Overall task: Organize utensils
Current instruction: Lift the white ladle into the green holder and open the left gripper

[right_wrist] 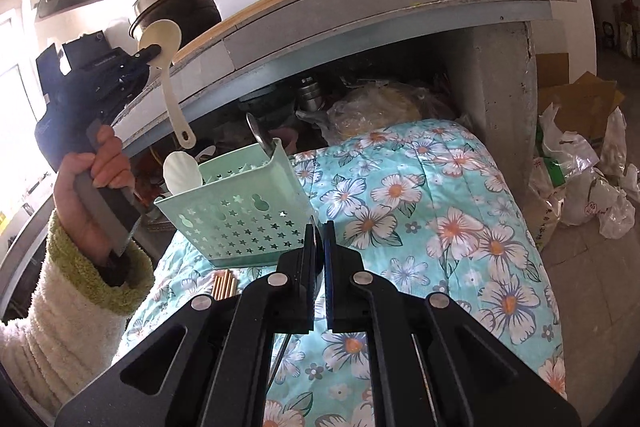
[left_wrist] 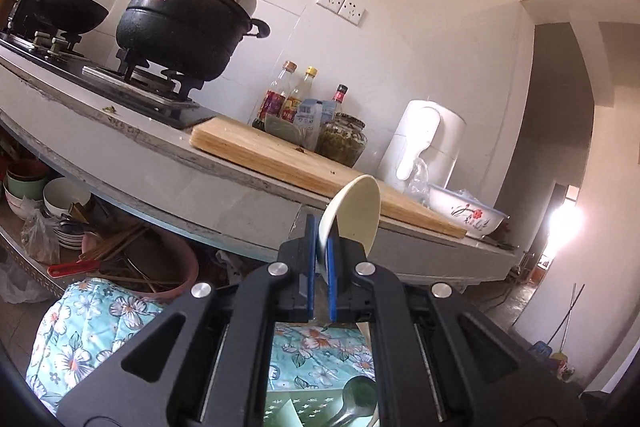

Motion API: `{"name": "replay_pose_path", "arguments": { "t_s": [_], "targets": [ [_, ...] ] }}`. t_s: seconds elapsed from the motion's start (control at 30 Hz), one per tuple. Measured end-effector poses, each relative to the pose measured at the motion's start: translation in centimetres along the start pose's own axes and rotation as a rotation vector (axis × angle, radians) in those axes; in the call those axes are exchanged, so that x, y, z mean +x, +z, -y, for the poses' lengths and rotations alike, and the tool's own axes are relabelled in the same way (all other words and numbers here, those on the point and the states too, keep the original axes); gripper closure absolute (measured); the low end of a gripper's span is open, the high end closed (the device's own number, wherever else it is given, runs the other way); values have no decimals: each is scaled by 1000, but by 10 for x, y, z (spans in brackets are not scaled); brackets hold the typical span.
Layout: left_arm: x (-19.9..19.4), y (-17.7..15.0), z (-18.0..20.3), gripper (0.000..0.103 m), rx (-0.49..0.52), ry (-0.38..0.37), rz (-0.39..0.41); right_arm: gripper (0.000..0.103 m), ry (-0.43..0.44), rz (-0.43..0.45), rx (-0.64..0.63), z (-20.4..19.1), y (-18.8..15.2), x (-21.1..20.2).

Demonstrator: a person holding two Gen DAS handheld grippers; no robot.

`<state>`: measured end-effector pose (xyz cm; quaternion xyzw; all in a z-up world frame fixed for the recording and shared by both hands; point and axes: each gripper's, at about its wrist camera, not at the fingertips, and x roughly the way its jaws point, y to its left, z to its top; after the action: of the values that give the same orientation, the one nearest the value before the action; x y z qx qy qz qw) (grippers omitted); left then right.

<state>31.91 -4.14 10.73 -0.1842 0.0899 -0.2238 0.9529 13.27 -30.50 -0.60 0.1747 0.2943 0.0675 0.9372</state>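
My left gripper [left_wrist: 322, 227] is shut on a cream plastic rice spoon [left_wrist: 354, 211], gripped just below its head. The right wrist view shows that gripper [right_wrist: 150, 53] raised by a hand [right_wrist: 96, 167] near the counter edge, the rice spoon [right_wrist: 160, 35] hanging handle down. A mint green utensil basket [right_wrist: 240, 211] sits tilted on the floral cloth [right_wrist: 440, 227]. It holds a white shell-shaped spoon [right_wrist: 182, 173] and a metal spoon [right_wrist: 256, 131]. My right gripper [right_wrist: 320, 227] is shut on the basket's near corner edge. Wooden chopsticks [right_wrist: 224, 285] lie under the basket.
The counter [left_wrist: 240, 187] carries a black pot [left_wrist: 188, 23] on the stove, a cutting board [left_wrist: 280, 155], sauce bottles [left_wrist: 292, 99], a white kettle [left_wrist: 424, 143] and a flowered bowl [left_wrist: 468, 215]. Below it are stacked bowls [left_wrist: 60, 195] and a pink basin [left_wrist: 160, 259]. Plastic bags [right_wrist: 592, 179] lie on the floor.
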Motion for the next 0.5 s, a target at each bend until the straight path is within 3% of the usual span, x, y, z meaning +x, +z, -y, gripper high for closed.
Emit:
{"name": "replay_pose_path", "arguments": {
  "t_s": [0.27,0.5],
  "targets": [
    [47,-45,8,99,103,87,-90,99,6,-24,46,24,-5,12],
    [56,-63,10,99,136,92,-140,99,11,-38,60,31,-8,19]
  ]
}}
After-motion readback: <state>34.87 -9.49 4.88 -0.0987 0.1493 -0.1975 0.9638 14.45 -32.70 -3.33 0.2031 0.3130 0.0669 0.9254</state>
